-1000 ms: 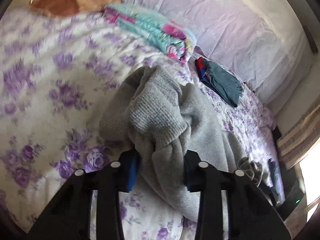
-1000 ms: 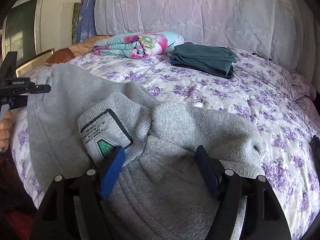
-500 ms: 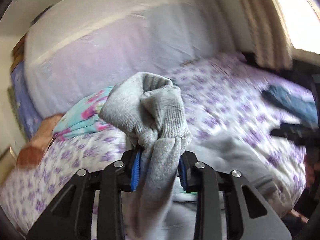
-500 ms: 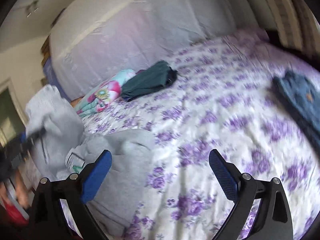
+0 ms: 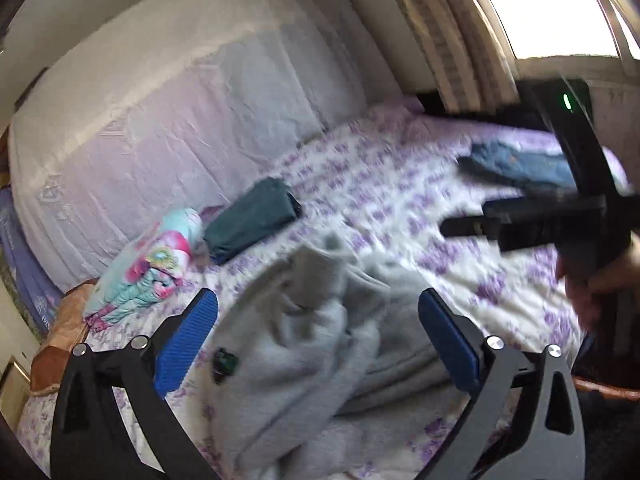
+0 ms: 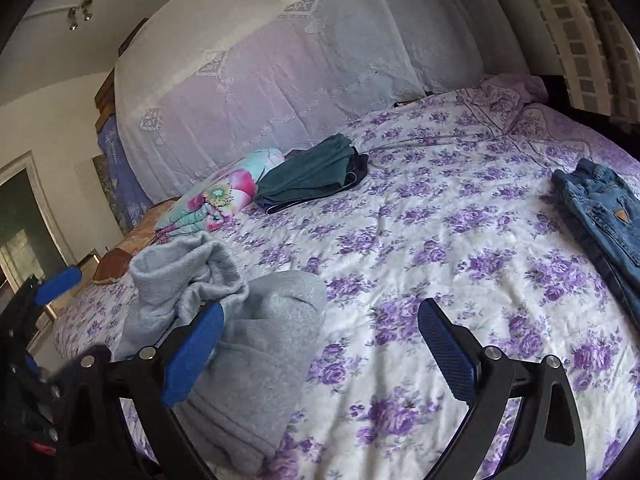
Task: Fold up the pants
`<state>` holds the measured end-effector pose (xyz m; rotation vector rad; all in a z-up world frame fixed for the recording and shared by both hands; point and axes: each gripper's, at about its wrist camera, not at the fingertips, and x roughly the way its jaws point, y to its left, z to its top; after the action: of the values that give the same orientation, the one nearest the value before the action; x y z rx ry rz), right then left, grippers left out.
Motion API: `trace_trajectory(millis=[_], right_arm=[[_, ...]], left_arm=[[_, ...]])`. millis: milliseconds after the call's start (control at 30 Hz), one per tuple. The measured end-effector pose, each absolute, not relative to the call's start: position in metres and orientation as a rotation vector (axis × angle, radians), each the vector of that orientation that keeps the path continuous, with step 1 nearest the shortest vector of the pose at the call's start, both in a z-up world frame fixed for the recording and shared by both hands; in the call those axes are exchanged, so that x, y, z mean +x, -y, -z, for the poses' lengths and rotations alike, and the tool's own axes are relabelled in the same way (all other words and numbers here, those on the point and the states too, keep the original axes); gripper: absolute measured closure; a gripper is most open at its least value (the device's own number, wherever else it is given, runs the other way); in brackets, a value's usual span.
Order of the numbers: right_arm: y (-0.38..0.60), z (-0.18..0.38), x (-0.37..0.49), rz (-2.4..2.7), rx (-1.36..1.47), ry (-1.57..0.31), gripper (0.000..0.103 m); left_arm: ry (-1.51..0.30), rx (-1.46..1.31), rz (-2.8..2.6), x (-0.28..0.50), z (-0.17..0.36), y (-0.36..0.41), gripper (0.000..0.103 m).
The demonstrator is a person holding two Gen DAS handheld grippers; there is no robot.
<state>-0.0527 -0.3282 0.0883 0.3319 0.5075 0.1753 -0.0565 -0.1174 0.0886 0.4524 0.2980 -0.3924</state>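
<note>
Grey sweatpants (image 5: 316, 352) lie bunched on the floral bedspread (image 6: 420, 240) at the bed's near edge. Left claw (image 5: 318, 334) jaws opening, now wide; pants lie beyond them, untouched by the pads. Right claw (image 6: 320, 348) spread wide, empty, over bare bedspread just beside the pants. Jeans (image 6: 600, 208) well apart.

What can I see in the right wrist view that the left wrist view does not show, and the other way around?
Only the right wrist view shows the ceiling lamps and the door at the left. Only the left wrist view shows the bright window and a hand holding the right gripper. Both show the gray pants loose on the floral bedspread, the folded teal garment and the jeans.
</note>
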Motion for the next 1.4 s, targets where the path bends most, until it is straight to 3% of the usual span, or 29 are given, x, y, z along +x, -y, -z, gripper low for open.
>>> trace_trajectory(millis=[267, 400, 567, 633, 733, 1133, 1267, 1400], right_arm=[[0.253, -0.133, -0.043, -0.293, 0.135, -0.438, 0.005], [0.219, -0.154, -0.021, -0.322, 0.092, -0.387, 0.005], [0.209, -0.100, 0.022, -0.141, -0.079, -0.634, 0.005], [0.227, -0.061, 0.023, -0.177, -0.028, -0.718, 0.004], [0.255, -0.049, 0.020, -0.253, 0.164, -0.744, 0.004], [0.243, -0.115, -0.009, -0.286, 0.153, -0.553, 0.004], [0.245, -0.083, 0.020, -0.165, 0.053, -0.650, 0.004], [0.283, -0.061, 0.031, -0.247, 0.298, -0.740, 0.004]], left_arm=[[-0.628, 0.060, 0.268, 0.042, -0.079, 0.024, 0.005], [-0.671, 0.111, 0.259, 0.059, -0.062, 0.029, 0.005], [-0.771, 0.236, 0.370, 0.045, -0.018, 0.062, 0.005], [-0.746, 0.281, 0.397, 0.038, 0.001, 0.067, 0.005], [-0.726, 0.263, 0.400, 0.033, 0.000, 0.068, 0.005], [-0.715, 0.114, 0.333, 0.034, -0.026, 0.024, 0.005], [-0.720, 0.103, 0.304, 0.036, -0.018, 0.020, 0.004], [-0.631, 0.146, 0.237, 0.022, -0.028, 0.017, 0.004]])
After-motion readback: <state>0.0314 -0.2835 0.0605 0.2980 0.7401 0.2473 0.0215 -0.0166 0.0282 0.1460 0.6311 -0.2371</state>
